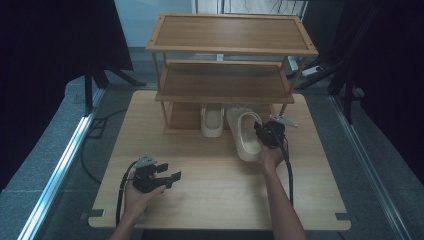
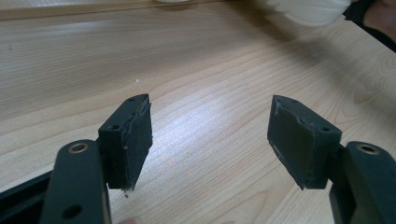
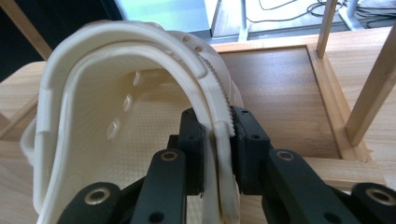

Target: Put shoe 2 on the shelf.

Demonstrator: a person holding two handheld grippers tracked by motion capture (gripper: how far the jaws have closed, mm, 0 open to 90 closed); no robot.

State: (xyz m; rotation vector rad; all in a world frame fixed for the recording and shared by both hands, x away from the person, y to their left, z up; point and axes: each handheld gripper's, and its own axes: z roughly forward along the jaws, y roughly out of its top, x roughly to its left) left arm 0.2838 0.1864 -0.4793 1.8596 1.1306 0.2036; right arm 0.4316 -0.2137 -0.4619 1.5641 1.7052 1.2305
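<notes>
Now cream perforated slipper [image 3: 116, 121] pinched at side wall by right gripper [image 3: 217, 140].

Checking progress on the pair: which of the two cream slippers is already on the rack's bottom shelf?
The left slipper, sitting toe-in on the bottom shelf. The right slipper is clamped in the right gripper.

A lab-like recording setup — black curtains [image 1: 55, 40] hang around a wooden table [image 1: 210, 195], tripod legs [image 1: 107, 77] and loose cables [image 1: 95, 125] cross a grey floor [image 1: 30, 170].
</notes>
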